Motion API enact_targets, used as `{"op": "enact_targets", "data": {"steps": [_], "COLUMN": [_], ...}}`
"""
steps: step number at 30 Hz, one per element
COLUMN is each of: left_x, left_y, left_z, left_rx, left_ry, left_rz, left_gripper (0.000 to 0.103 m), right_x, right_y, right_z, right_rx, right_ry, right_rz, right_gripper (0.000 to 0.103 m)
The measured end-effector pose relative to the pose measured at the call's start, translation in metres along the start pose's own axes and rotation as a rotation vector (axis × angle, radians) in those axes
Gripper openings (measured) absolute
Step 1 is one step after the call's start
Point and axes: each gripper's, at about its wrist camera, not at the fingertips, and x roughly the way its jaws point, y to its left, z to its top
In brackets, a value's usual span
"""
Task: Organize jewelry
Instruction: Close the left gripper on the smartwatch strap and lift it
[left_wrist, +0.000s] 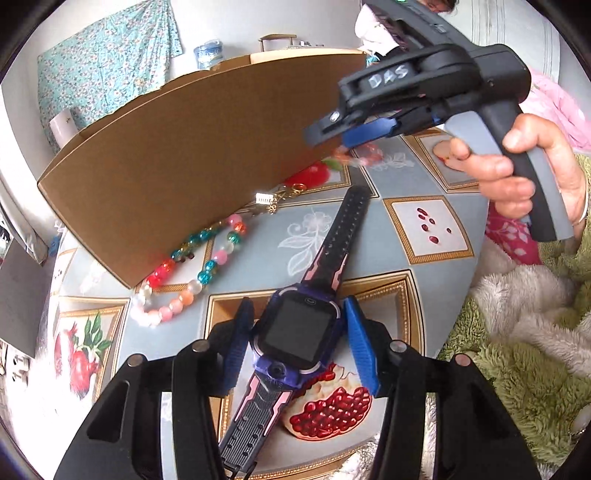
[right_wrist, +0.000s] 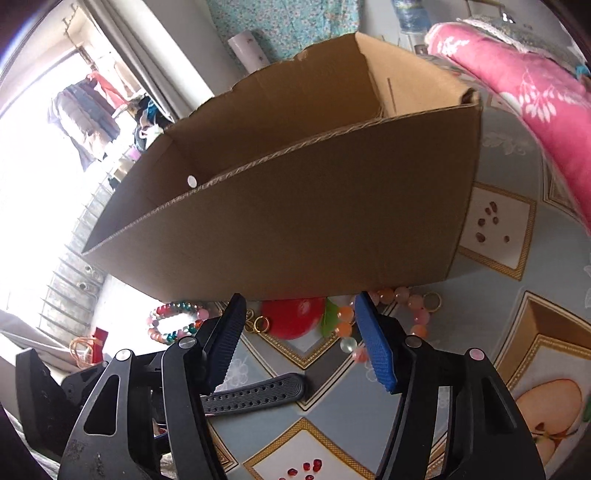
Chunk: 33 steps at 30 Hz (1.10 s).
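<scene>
A purple and black smartwatch (left_wrist: 295, 332) lies on the fruit-print tablecloth, and my left gripper (left_wrist: 297, 301) is shut on its case, one blue pad against each side. Its strap end (right_wrist: 258, 395) shows in the right wrist view. My right gripper (right_wrist: 301, 297) (left_wrist: 325, 138) is raised in front of the open cardboard box (right_wrist: 295, 221) (left_wrist: 166, 147), jaws apart. A peach and pink bead bracelet (right_wrist: 345, 328) curves around its right finger and looks hung on it; in the left wrist view it is a blur under the fingertips. A multicolour bead bracelet (left_wrist: 192, 273) (right_wrist: 177, 321) lies against the box.
Gold rings and a small clasp (left_wrist: 280, 195) (right_wrist: 258, 323) lie at the foot of the box. A person's hand (left_wrist: 517, 166) holds the right gripper's handle. A green fuzzy blanket (left_wrist: 517, 369) lies off the table's right edge, and a pink floral cloth (right_wrist: 517, 92) beside the box.
</scene>
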Motion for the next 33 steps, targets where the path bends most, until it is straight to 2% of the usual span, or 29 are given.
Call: {"op": "enact_targets", "data": {"steps": [4,8,12,15,21,24,27,29,32,33], "left_x": [-0.002,-0.005,-0.006,-0.005,-0.017,-0.015,-0.018,-0.020,-0.021,-0.020], "left_y": [-0.002,-0.004,-0.006,-0.007,0.013,0.018,0.018,0.017,0.016,0.016], "left_z": [-0.009,-0.007,-0.001,0.004,0.012,0.012,0.011,0.010,0.008,0.007], "left_rx": [-0.012,-0.004,0.006,-0.003,-0.103,-0.124,-0.135,-0.135,-0.131,-0.131], "left_ry": [-0.018,-0.036,-0.058,-0.075,-0.139,-0.143,-0.155,-0.162,-0.164,-0.157], "left_rz": [-0.007,-0.028,-0.046,-0.063,-0.183,-0.192,-0.210,-0.218,-0.210,-0.209], "left_gripper": [0.049,0.049,0.049,0.049,0.049,0.049,0.049,0.049,0.049,0.049], "right_x": [-0.015,-0.010,0.001,0.004,0.016,0.022,0.026,0.029,0.032,0.032], "right_y": [-0.016,-0.028,-0.022,-0.015,-0.011,-0.007,-0.012,-0.019,-0.028,-0.032], "right_z": [-0.009,-0.032,-0.059,-0.067,-0.073,-0.072,-0.076,-0.081,-0.087,-0.084], "right_rx": [0.129,0.279,0.326,0.351,0.421,0.444,0.484,0.530,0.588,0.601], "right_ry": [0.010,0.125,0.235,0.258,0.274,0.262,0.253,0.243,0.224,0.218], "right_rz": [0.122,0.286,0.330,0.370,0.454,0.467,0.477,0.467,0.460,0.456], "right_gripper": [0.059,0.059,0.059,0.059,0.059,0.058,0.050,0.035,0.019,0.017]}}
